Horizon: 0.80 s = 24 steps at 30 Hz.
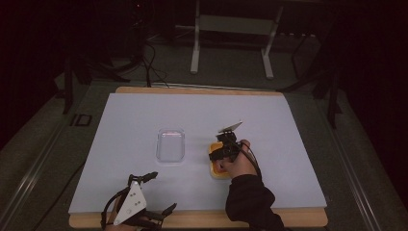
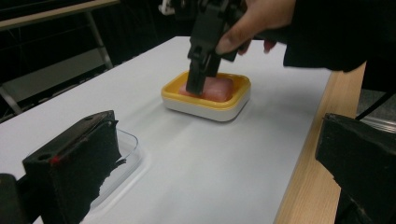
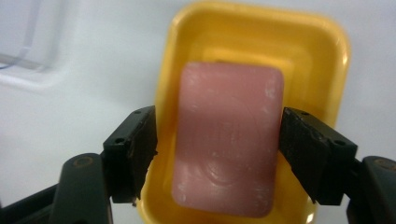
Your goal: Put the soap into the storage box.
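A yellow soap dish [image 1: 217,174] with a white base sits right of the table's centre. A pink bar of soap [image 3: 229,140] lies in the dish [image 3: 261,37]. My right gripper [image 3: 217,154] reaches down into it, open, one jaw on each side of the bar. Its right jaw touches the soap's edge and the left jaw stands a little off it. The left gripper view shows that gripper [image 2: 198,79] over the soap [image 2: 219,88] from the side. My left gripper [image 1: 162,191] rests open and empty at the front left edge.
A clear shallow plastic tray [image 1: 171,144] lies at the table's centre, also behind my left jaw [image 2: 128,149]. A white sheet [image 1: 144,110] covers the wooden table [image 1: 288,219]. Beyond it stand a metal frame [image 1: 231,29] and floor cables [image 1: 149,62].
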{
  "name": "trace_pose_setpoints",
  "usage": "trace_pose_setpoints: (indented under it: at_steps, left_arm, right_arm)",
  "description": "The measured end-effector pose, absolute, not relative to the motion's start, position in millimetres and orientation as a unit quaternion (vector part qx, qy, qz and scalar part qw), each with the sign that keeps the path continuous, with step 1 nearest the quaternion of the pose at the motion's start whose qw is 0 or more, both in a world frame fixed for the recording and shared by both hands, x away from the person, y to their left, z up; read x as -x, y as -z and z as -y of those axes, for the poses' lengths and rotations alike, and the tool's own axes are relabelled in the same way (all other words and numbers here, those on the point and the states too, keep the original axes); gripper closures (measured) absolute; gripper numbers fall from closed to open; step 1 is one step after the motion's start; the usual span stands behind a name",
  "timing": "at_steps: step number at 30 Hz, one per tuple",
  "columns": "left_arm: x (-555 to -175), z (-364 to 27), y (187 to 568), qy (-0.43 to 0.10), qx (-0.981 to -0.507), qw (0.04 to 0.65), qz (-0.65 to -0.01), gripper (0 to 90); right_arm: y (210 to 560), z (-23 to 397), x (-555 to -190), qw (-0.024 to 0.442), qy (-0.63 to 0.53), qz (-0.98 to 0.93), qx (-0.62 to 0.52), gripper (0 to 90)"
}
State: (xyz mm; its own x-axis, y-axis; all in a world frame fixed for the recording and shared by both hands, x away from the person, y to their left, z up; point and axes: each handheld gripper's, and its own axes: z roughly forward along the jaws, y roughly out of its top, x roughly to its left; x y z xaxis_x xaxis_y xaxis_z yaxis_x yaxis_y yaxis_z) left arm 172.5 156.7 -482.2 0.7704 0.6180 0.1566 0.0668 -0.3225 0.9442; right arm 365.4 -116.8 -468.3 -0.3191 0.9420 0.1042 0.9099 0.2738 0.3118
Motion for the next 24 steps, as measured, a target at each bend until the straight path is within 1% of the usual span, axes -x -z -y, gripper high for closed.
trace_pose_setpoints:
  at_steps: [3, 5, 6, 13, 16, 24]
  left_arm:
    - [-173, -157, 482, -0.256, -0.772, 0.538, -0.222, 0.4]
    - [-173, -156, 482, -0.255, -0.773, 0.537, -0.222, 0.4]
    - [-173, -156, 482, -0.255, -0.773, 0.537, -0.222, 0.4]
    - [-173, -157, 482, -0.254, -0.773, 0.537, -0.221, 0.4]
    - [-173, -156, 483, -0.253, -0.774, 0.537, -0.221, 0.4]
    - [-173, -156, 483, -0.254, -0.774, 0.536, -0.221, 0.4]
  right_arm:
    - [459, 118, -365, 0.056, -0.169, -0.813, -0.555, 23.3]
    - [453, 119, -365, 0.050, -0.187, -0.824, -0.533, 13.7]
    - [451, 119, -363, 0.051, -0.187, -0.833, -0.518, 12.1]
    - [437, 137, -363, 0.068, -0.243, -0.839, -0.482, 11.5]
    - [437, 147, -363, 0.084, -0.249, -0.845, -0.467, 11.6]
    - [438, 173, -361, 0.088, -0.258, -0.853, -0.446, 11.6]
